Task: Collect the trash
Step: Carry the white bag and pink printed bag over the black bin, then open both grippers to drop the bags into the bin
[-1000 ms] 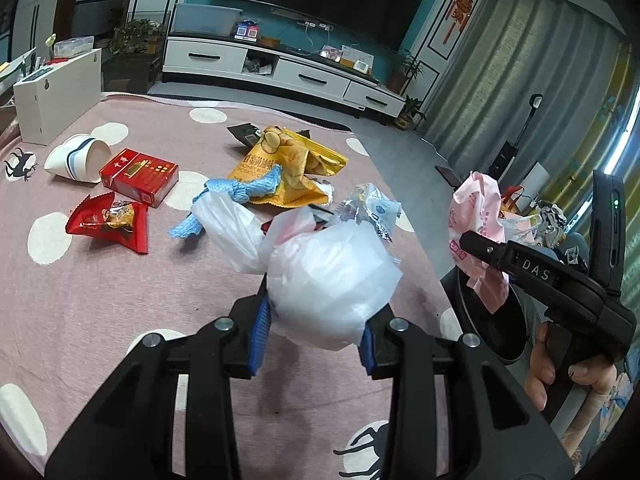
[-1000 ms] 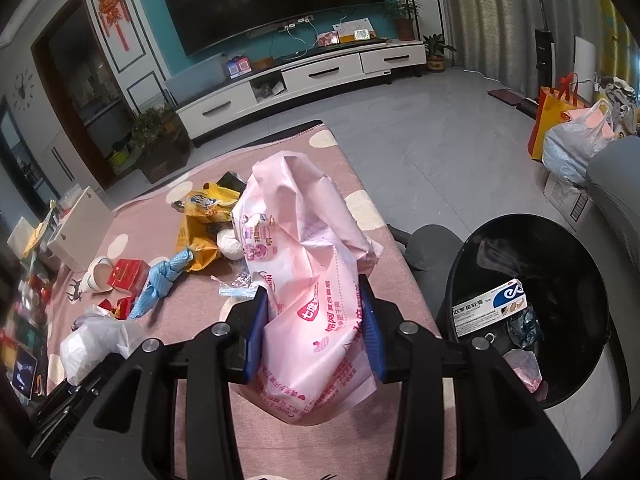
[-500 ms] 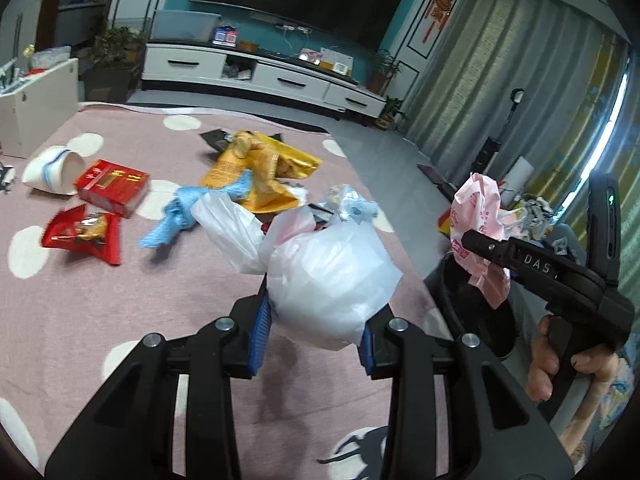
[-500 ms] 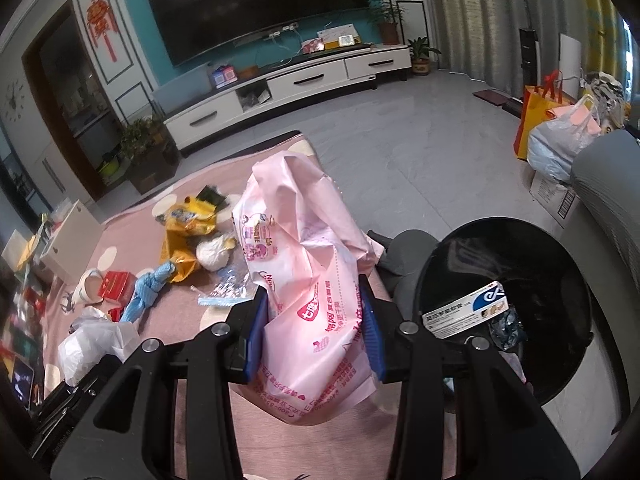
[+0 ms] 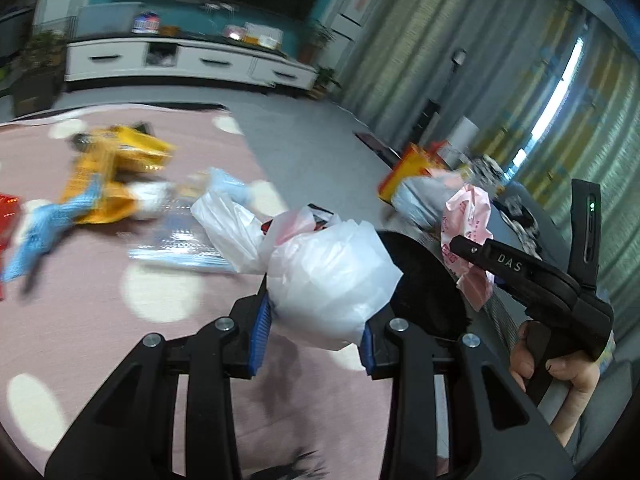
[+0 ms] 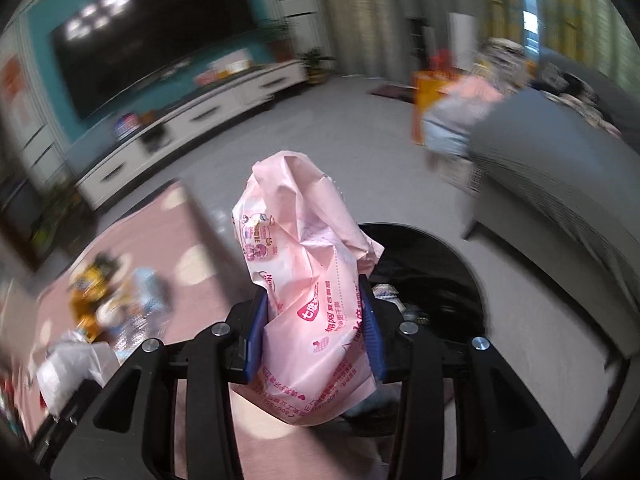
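Pink wrapper (image 6: 308,300) clamped in right gripper (image 6: 316,344); white bag (image 5: 332,280) in left gripper (image 5: 316,336). Both likely light, crushable; hold mid-bulk.

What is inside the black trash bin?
In the black trash bin, only a few blurry scraps show. The pink wrapper in the right gripper covers the rest.

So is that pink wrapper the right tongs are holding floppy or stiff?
Probably floppy: the pink wrapper is creased and bulges out above and below the right tongs. Likely light too, since it looks like thin crumpled film. It might slip if squeezed loosely.
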Action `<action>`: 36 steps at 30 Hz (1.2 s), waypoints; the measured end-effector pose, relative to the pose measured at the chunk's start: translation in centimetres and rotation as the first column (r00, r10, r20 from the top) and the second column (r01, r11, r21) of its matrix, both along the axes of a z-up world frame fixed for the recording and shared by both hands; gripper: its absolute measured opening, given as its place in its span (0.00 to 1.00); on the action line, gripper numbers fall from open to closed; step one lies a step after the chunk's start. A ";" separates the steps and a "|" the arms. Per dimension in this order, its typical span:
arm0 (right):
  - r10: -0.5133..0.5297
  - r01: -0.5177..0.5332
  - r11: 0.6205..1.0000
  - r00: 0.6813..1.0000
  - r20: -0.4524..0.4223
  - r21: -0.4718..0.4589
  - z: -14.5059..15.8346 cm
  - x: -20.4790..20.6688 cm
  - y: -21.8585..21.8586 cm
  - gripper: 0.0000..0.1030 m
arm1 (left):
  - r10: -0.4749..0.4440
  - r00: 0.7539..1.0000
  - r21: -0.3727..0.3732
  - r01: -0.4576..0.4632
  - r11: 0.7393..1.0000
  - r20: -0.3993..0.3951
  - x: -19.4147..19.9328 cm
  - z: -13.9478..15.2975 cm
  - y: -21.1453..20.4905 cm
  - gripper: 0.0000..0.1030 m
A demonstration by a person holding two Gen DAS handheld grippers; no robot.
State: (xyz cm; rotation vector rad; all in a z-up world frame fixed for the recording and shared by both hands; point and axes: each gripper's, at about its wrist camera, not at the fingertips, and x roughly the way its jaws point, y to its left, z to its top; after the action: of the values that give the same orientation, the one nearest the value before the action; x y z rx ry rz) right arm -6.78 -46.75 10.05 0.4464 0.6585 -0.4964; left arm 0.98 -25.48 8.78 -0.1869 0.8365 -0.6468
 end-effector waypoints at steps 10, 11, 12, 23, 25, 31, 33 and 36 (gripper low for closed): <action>-0.181 0.184 0.977 0.983 -0.038 0.109 -2.8 -2.5 -6.4 0.41 | -0.212 0.976 0.061 0.214 0.975 -0.049 0.3 -2.0 -11.4 0.36; -0.182 0.185 0.975 0.983 -0.037 0.121 -3.0 -2.5 -6.5 0.41 | -0.225 0.973 0.074 0.229 0.971 -0.052 0.2 -2.3 -12.4 0.36; -0.179 0.182 0.973 0.983 -0.035 0.143 -3.3 -2.6 -7.0 0.41 | -0.238 0.970 0.081 0.242 0.967 -0.058 0.3 -2.5 -13.1 0.37; -0.167 0.175 0.952 0.985 -0.052 0.251 -4.8 -2.2 -8.4 0.42 | -0.347 0.908 0.030 0.364 0.931 -0.236 1.6 -6.8 -16.4 0.37; -0.172 0.176 0.950 0.984 -0.039 0.257 -4.6 -2.4 -8.3 0.44 | -0.348 0.904 0.025 0.365 0.931 -0.250 1.8 -7.2 -16.4 0.39; -0.172 0.171 0.943 0.985 -0.022 0.284 -4.7 -2.7 -8.8 0.55 | -0.343 0.917 0.035 0.357 0.933 -0.204 1.5 -6.5 -16.4 0.78; -0.165 0.157 0.943 0.986 0.000 0.293 -4.4 -2.9 -8.8 0.63 | -0.323 0.933 0.037 0.332 0.942 -0.159 1.4 -5.6 -15.8 0.88; -0.155 0.147 0.946 0.988 0.008 0.288 -4.1 -2.9 -8.5 0.71 | -0.310 0.943 0.043 0.317 0.947 -0.121 1.4 -4.6 -14.3 0.93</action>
State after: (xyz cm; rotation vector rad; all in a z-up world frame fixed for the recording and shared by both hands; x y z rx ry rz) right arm -9.71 -55.23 5.95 0.7816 0.6724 -0.5402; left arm 2.40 -39.81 4.23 -0.0324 1.0052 -0.9145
